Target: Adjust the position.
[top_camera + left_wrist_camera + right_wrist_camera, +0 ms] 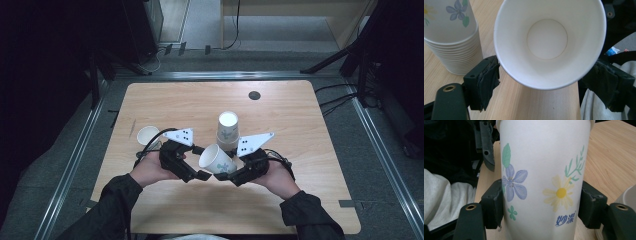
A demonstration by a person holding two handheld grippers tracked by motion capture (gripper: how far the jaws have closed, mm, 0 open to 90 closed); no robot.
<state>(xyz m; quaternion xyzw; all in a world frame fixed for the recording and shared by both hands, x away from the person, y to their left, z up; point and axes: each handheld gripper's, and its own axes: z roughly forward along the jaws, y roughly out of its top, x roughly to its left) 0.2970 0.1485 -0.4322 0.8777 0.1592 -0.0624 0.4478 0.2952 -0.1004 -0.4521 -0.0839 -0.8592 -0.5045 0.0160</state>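
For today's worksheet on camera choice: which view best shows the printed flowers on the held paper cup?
The right gripper view: the held paper cup shows its flowers and blue lettering up close. The left gripper view looks into its white inside. The high view shows it small and tilted.

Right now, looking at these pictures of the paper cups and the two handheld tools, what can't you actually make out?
- Held cup: in the high view its base is hidden by the right gripper.
- Cup stack: the left gripper view cuts off its top, so an exact count is impossible.
- Single cup: in the high view, partly behind the left gripper's cable; too small to tell its print.
- Blue printing on the held cup, right gripper view: too small to read surely.
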